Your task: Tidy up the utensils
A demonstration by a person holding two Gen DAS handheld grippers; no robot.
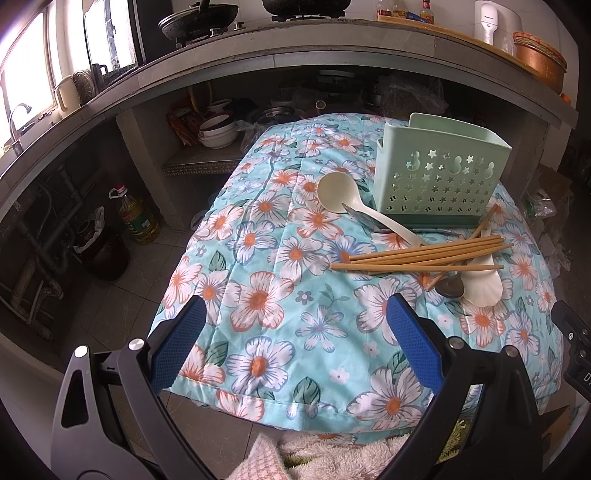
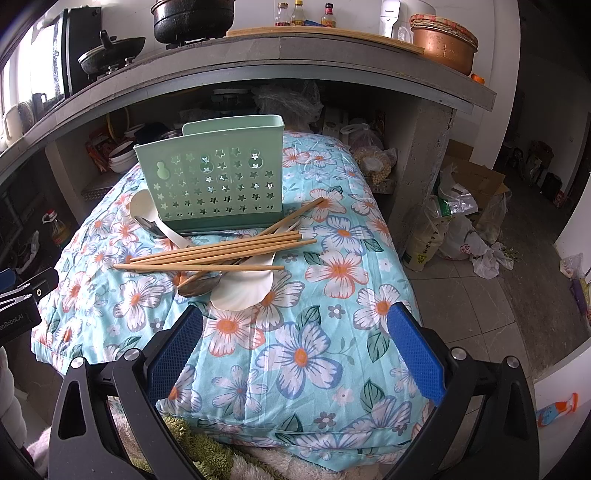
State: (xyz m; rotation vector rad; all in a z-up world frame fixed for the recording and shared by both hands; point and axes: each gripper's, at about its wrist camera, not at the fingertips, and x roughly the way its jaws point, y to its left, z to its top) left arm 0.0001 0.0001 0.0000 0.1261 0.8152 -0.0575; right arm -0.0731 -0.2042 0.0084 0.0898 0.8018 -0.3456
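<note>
Both claws wide open, empty | left claw (image 1: 295, 314), right claw (image 2: 295, 317) above floral cloth (image 2: 314, 369)

a grey stone counter (image 1: 295, 55) curved across the far side, with open shelving (image 1: 207, 162) beneath it holding stacked bowls (image 1: 218, 133). black pans (image 1: 199, 18) sat on a stove up top, sauce bottles (image 2: 303, 14) and a copper pot (image 2: 443, 48) farther right. daylight came through a window (image 1: 26, 74) at far left, above a tap (image 1: 16, 118). an oil bottle (image 1: 138, 218) stood on the grey tiled floor (image 2: 480, 295); bags (image 2: 461, 236) and a cardboard box (image 2: 476, 177) lay at right.
</note>
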